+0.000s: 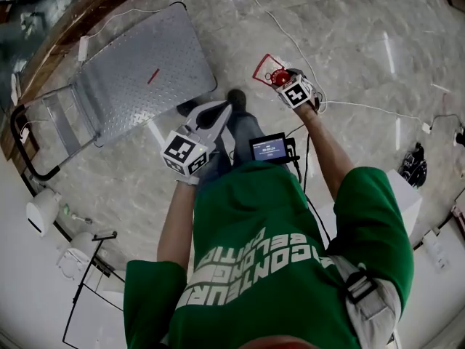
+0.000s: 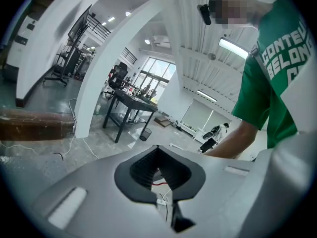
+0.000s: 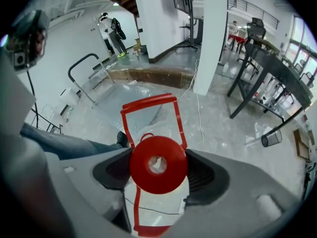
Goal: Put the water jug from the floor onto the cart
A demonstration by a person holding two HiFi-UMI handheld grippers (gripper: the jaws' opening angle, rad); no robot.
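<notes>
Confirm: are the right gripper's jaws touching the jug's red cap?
Touching. The right gripper view shows the right gripper clamped on the red cap, both pads against its rim, no gap.

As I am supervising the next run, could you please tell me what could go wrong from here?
1. The right gripper clamps only the round red plastic cap of the red-handled clear water jug; it could slip out or swing.
2. The left gripper holds nothing, so the jug has no second support.
3. A white cable lies on the marble floor near the jug; feet could catch it on the way to the grey diamond-plate metal cart.
</notes>
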